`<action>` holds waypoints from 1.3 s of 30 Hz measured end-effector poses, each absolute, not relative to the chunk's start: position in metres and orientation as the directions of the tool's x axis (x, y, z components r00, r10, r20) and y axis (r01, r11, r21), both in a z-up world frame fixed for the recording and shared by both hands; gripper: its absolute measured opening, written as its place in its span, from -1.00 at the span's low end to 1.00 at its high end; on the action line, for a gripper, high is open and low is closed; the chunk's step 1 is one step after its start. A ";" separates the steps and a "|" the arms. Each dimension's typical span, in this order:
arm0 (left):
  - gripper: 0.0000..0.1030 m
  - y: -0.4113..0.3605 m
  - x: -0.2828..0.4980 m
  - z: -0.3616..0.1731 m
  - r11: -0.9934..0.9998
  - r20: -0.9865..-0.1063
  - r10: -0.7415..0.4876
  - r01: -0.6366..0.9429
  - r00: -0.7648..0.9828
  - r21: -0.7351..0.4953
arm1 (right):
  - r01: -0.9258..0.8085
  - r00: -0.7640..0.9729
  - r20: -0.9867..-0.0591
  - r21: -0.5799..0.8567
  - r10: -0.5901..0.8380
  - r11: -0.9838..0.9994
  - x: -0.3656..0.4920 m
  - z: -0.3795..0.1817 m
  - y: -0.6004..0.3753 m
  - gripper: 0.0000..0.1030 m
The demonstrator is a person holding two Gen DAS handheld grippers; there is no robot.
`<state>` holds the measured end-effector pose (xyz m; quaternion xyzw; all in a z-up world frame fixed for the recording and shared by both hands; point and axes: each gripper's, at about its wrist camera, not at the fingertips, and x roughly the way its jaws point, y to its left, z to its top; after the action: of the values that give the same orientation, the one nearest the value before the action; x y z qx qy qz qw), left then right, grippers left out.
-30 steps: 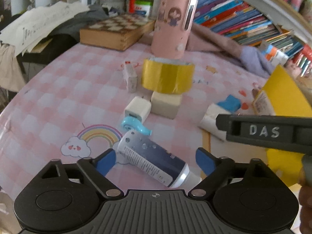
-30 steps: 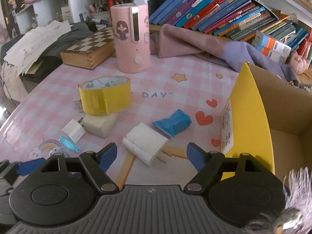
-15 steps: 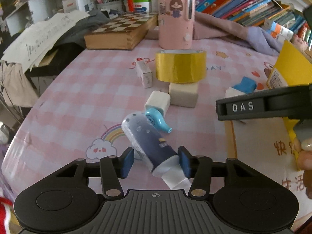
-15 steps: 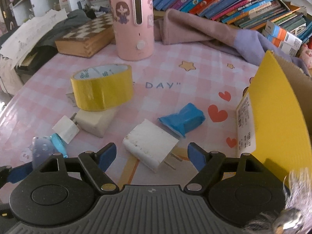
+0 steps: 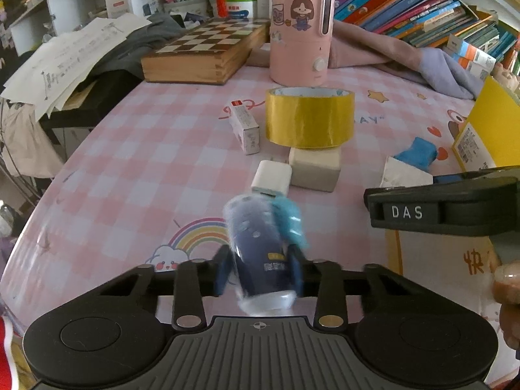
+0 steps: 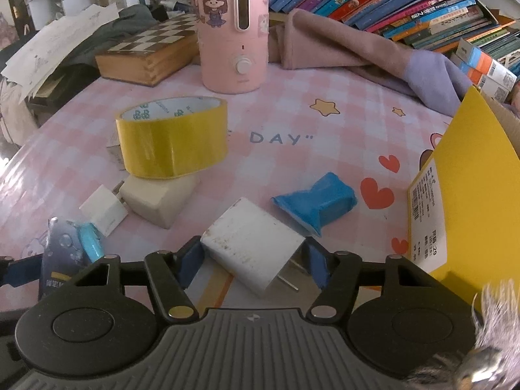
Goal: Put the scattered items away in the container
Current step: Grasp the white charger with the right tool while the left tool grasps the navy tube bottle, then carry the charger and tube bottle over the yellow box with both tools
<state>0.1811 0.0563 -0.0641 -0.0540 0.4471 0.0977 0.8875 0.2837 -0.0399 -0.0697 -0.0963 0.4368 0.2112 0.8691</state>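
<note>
Tablecloth (image 6: 292, 123) pink checked, bookshelf (image 6: 406, 3) behind, left tongs (image 5: 260, 269) clamping tube (image 5: 260, 253), right tongs (image 6: 252, 261) closing around charger (image 6: 250, 243)

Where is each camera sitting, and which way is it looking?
Left wrist: sits on the left gripper, looking forward and down along its fingers at a dark blue bottle between them; the right gripper's side and a fingertip show at right.
Right wrist: sits on the right gripper, looking forward and down at a white plug adapter between its fingers; the left gripper's blue pad shows at far left.
Both share the yellow tape roll, pink canister, chessboard and yellow box.
</note>
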 end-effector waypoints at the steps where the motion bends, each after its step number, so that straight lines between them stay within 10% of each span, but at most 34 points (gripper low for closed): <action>1: -0.40 0.057 0.181 -0.064 0.974 -0.805 0.119 -0.224 0.581 -0.017 | -0.452 0.527 -0.801 0.020 0.285 0.892 0.283 -0.069 -0.041 0.23; 39: -0.40 0.063 0.087 0.003 0.978 -0.650 -0.012 -0.127 0.760 -0.167 | -0.453 0.661 -0.657 0.035 0.362 0.891 0.174 0.008 -0.078 0.23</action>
<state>0.0868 0.0630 0.0033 -0.1010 0.3451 0.0307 0.9326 0.1736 -0.0777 0.0079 -0.0658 0.3449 0.2243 0.9091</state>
